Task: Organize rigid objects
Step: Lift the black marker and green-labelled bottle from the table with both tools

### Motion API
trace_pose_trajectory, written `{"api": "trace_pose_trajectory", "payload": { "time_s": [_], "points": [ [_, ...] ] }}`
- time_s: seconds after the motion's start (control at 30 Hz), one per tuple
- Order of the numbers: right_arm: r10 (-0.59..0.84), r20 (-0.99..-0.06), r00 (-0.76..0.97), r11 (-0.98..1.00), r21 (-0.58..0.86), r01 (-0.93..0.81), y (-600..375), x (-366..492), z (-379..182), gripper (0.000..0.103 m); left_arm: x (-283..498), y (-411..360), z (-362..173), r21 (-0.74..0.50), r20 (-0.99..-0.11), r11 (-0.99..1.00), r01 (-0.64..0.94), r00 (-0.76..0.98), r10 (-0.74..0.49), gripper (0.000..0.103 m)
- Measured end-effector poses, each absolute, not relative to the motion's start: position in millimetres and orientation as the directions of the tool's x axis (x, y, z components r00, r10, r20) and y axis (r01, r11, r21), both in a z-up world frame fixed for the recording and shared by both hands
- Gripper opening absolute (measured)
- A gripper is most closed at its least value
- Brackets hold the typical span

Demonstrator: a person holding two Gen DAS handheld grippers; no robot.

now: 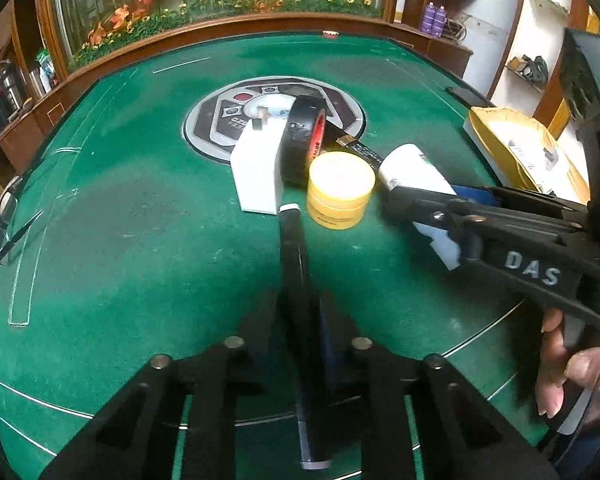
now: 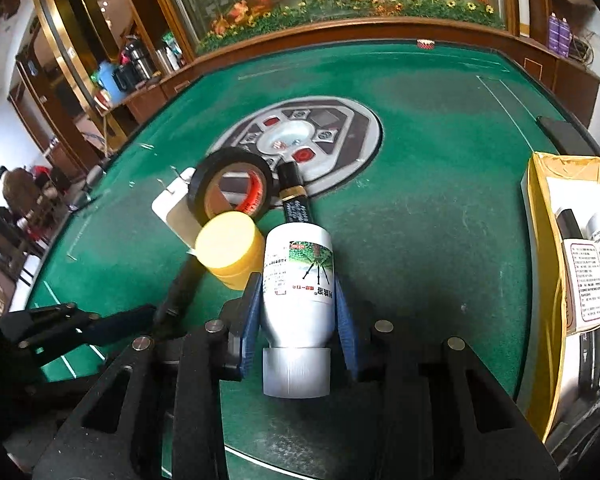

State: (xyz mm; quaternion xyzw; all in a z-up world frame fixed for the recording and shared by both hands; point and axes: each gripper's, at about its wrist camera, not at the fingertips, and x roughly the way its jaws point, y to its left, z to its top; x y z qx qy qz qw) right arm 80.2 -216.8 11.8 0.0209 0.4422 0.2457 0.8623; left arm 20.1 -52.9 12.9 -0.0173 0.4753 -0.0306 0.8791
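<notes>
My left gripper [image 1: 300, 312] is shut on a black marker pen [image 1: 294, 264] whose white-banded tip points at the cluster. My right gripper [image 2: 298, 312] is shut on a white bottle [image 2: 298, 276] with a silver cap, lying on the green felt; it also shows in the left wrist view [image 1: 412, 172]. Close ahead stand a yellow jar [image 2: 230, 250] [image 1: 340, 190], a black tape roll [image 2: 230, 192] [image 1: 300, 144], a white box [image 1: 258, 168] [image 2: 172, 206] and a black pen with a gold band [image 2: 294, 196].
A yellow cardboard box [image 2: 540, 240] [image 1: 512, 144] with packaged items sits at the table's right edge. A round grey control panel [image 2: 340, 136] lies at the table's centre. Glasses [image 1: 4, 220] lie at the left edge. A wooden rim bounds the table.
</notes>
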Motion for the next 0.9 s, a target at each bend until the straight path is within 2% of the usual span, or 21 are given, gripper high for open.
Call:
{"api": "trace_pose_trajectory", "payload": {
  "time_s": [0.57,0.9],
  "points": [
    [0.436,-0.745,0.506,0.875,0.220,-0.430,-210.9,72.7,16.0,0.034,19.3,-58.5,11.5,-0.039,-0.819,0.995,0.087,0.568,-0.082,0.015],
    [0.465,-0.705,0.535,0.870,0.251,-0.425,-218.4,69.7,24.3,0.034,13.4,-43.2,23.1,-0.186,-0.788,0.980,0.066,0.586,-0.188,0.014]
  ]
}}
